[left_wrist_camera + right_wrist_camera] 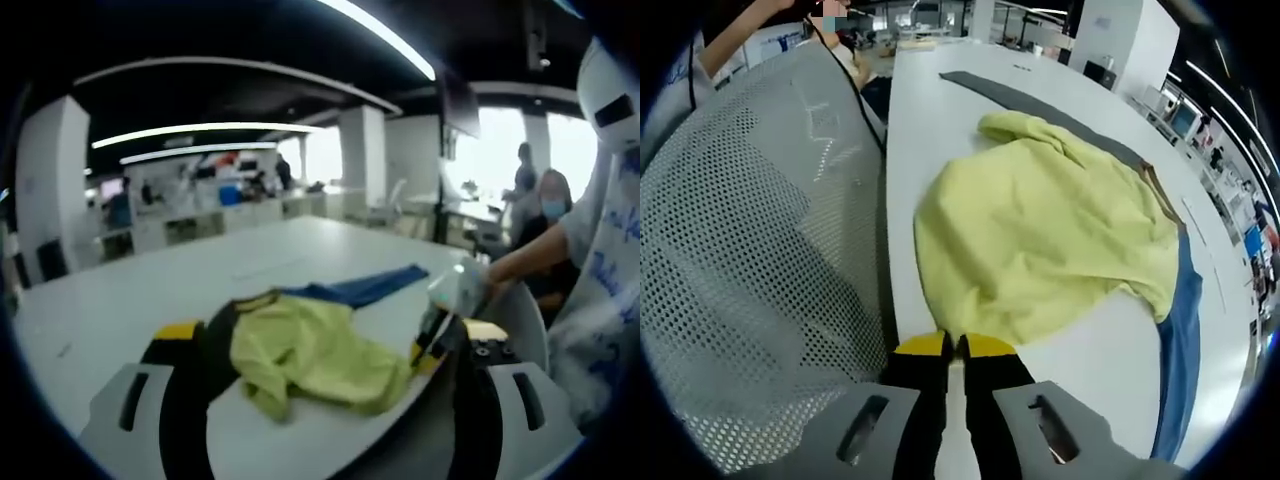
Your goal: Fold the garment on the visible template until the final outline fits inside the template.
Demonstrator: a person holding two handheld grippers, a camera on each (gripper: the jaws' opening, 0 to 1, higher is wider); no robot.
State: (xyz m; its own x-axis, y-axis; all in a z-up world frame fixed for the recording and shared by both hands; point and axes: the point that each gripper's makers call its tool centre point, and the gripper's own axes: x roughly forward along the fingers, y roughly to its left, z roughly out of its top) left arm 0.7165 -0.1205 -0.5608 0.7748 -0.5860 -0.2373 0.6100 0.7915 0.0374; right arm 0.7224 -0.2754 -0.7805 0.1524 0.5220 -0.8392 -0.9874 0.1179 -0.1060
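Note:
A yellow-green garment [1040,230] lies crumpled on the white table, over a dark grey and blue sheet [1175,350] that looks like the template. My right gripper [956,345] is shut, its yellow tips pinching the garment's near hem. In the left gripper view the garment [315,350] lies between the wide-apart jaws of my open left gripper [328,338], which holds nothing. The blue strip [370,287] runs out behind the garment. The right gripper [432,348] comes in from the right at the garment's edge, held by a gloved hand [460,285].
A grey mesh chair back [760,250] stands close along the table's [940,140] left edge in the right gripper view. A person in a white shirt [600,290] is at the right of the left gripper view; other people and desks are far behind.

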